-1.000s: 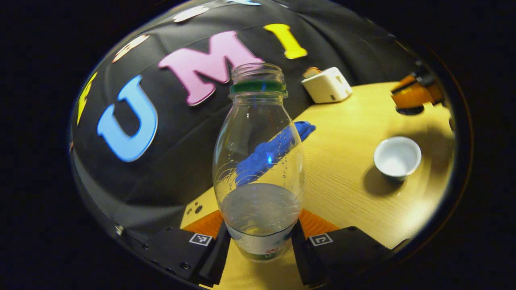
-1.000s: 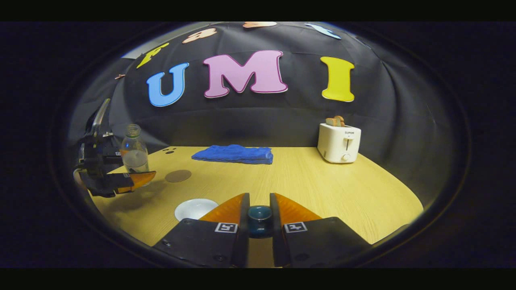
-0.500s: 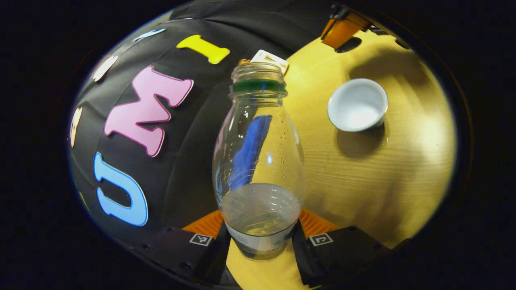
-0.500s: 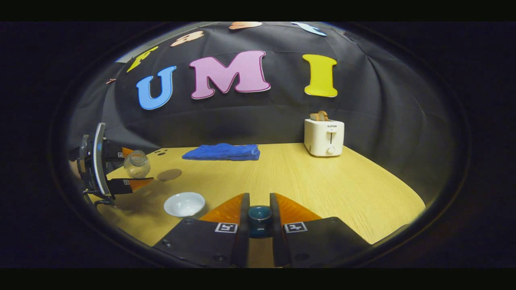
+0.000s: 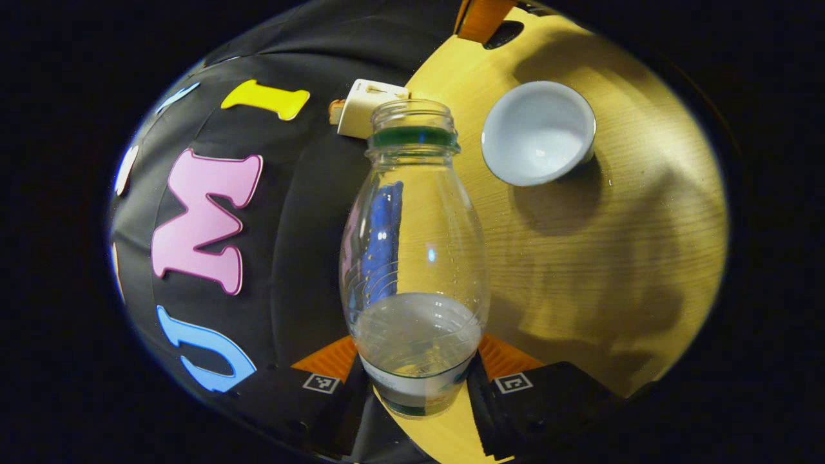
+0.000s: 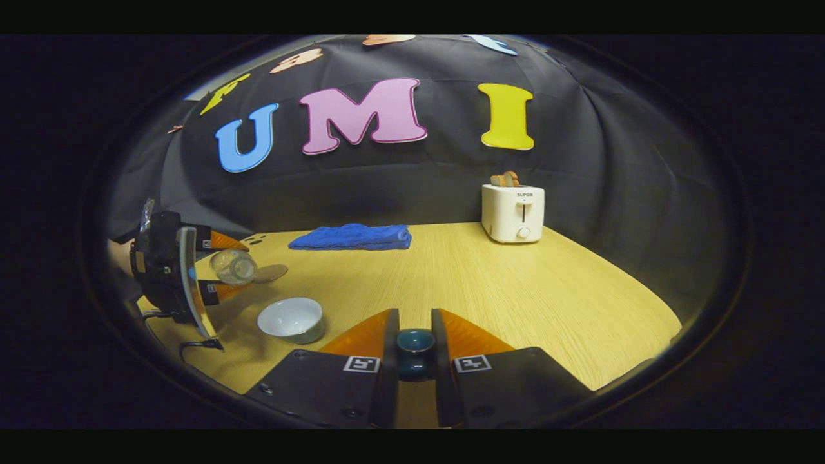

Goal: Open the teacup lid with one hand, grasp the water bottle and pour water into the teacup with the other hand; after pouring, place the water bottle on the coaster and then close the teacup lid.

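My left gripper (image 5: pixel 416 367) is shut on the lower body of a clear water bottle (image 5: pixel 416 258) with a green neck ring, no cap, and water in its lower part. In the right gripper view the bottle (image 6: pixel 233 265) lies tipped over, its mouth turned toward the open white teacup (image 6: pixel 290 319). The teacup (image 5: pixel 538 132) sits just beside the bottle mouth in the left gripper view. My right gripper (image 6: pixel 414 314) is shut on the dark round knob of the teacup lid (image 6: pixel 414 351), held off to the cup's right. A brown round coaster (image 6: pixel 271 272) lies behind the bottle.
A folded blue cloth (image 6: pixel 351 236) lies at the back of the wooden table (image 6: pixel 515 290). A white toaster (image 6: pixel 514 211) with bread in it stands at the back right. A hand holds the left gripper at the table's left edge.
The left gripper has tipped the bottle further over and carried it closer to the teacup. The right gripper has kept hold of the lid, shifting only slightly.
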Motion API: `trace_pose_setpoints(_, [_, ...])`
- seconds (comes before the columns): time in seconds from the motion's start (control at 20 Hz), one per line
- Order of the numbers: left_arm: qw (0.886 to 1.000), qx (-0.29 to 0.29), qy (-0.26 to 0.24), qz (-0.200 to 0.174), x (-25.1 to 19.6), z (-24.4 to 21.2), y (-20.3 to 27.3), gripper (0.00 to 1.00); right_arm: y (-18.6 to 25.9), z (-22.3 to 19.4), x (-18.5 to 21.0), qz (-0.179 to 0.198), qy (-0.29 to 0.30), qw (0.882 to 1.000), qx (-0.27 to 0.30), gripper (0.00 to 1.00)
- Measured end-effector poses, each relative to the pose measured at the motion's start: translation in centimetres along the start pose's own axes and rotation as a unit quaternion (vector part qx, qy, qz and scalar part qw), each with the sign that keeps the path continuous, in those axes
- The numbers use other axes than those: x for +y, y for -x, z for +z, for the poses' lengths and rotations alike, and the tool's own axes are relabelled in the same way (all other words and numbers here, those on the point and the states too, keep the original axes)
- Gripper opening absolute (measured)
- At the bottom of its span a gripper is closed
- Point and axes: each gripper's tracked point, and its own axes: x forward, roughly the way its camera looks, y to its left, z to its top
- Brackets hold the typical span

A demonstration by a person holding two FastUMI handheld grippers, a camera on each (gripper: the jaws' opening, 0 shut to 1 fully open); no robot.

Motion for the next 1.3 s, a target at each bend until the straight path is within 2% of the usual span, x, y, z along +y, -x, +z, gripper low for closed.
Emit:
trace_pose_setpoints(0.2, [0.999, 0.012, -0.045, -0.013, -0.8, 0.0, -0.9, 0.72, 0.4, -0.1, 0.0, 0.003, 0.01, 1.0, -0.001, 0.27])
trace_pose_setpoints(0.5, [0.992, 0.0, -0.121, -0.017, -0.1, 1.1, -1.4, 0.72, 0.5, -0.8, -0.4, 0.012, 0.012, 1.0, 0.009, 0.27])
trace_pose_setpoints(0.55, [0.991, -0.001, -0.134, -0.017, 0.0, 1.2, -1.7, 0.72, 0.4, -0.8, -0.5, 0.012, 0.012, 1.0, 0.01, 0.22])
trace_pose_setpoints(0.6, [0.989, -0.001, -0.146, -0.016, 0.2, 1.2, -1.7, 0.72, 0.4, -0.9, -0.5, 0.013, 0.012, 1.0, 0.011, 0.22])
trace_pose_setpoints(0.65, [0.988, -0.001, -0.155, -0.015, 0.3, 1.1, -1.8, 0.72, 0.4, -0.8, -0.7, 0.013, 0.013, 1.0, 0.01, 0.27])
trace_pose_setpoints(0.75, [0.985, -0.003, -0.175, -0.013, 0.7, 1.3, -2.0, 0.72, 0.6, -0.7, -0.8, 0.014, 0.015, 1.0, 0.011, 0.27])
trace_pose_setpoints(0.8, [0.983, -0.003, -0.184, -0.011, 1.0, 1.3, -2.0, 0.72, 0.6, -0.9, -0.8, 0.015, 0.015, 1.0, 0.012, 0.22])
trace_pose_setpoints(0.85, [0.981, -0.004, -0.193, -0.01, 1.1, 1.3, -2.0, 0.72, 0.5, -1.0, -0.8, 0.017, 0.015, 1.0, 0.014, 0.27])
trace_pose_setpoints(0.9, [0.979, -0.004, -0.201, -0.01, 1.2, 1.4, -2.1, 0.72, 0.5, -1.1, -0.7, 0.018, 0.015, 1.0, 0.015, 0.27])
trace_pose_setpoints(0.95, [0.978, -0.004, -0.21, -0.008, 1.3, 1.5, -2.1, 0.72, 0.5, -1.1, -0.7, 0.019, 0.015, 1.0, 0.016, 0.22])
trace_pose_setpoints(1.0, [0.976, -0.006, -0.218, -0.007, 1.5, 1.5, -2.1, 0.72, 0.6, -1.1, -0.6, 0.02, 0.016, 1.0, 0.016, 0.27])
trace_pose_setpoints(1.05, [0.975, -0.003, -0.223, -0.009, 1.5, 1.4, -2.1, 0.72, 0.6, -1.1, -0.6, 0.021, 0.016, 1.0, 0.016, 0.27])
trace_pose_setpoints(1.1, [0.973, -0.001, -0.229, -0.011, 1.6, 1.3, -2.1, 0.72, 0.6, -1.2, -0.6, 0.022, 0.016, 0.999, 0.017, 0.22])
trace_pose_setpoints(1.2, [0.97, -0.007, -0.245, -0.005, 2.0, 1.6, -2.2, 0.72, 0.7, -1.2, -0.5, 0.023, 0.017, 0.999, 0.018, 0.22])
trace_pose_setpoints(1.25, [0.968, -0.006, -0.25, -0.002, 2.1, 1.5, -2.2, 0.72, 0.7, -1.2, -0.5, 0.024, 0.018, 0.999, 0.019, 0.27])
trace_pose_setpoints(1.3, [0.967, -0.005, -0.254, 0.0, 2.2, 1.5, -2.2, 0.72, 0.8, -1.3, -0.5, 0.025, 0.019, 0.999, 0.02, 0.27])
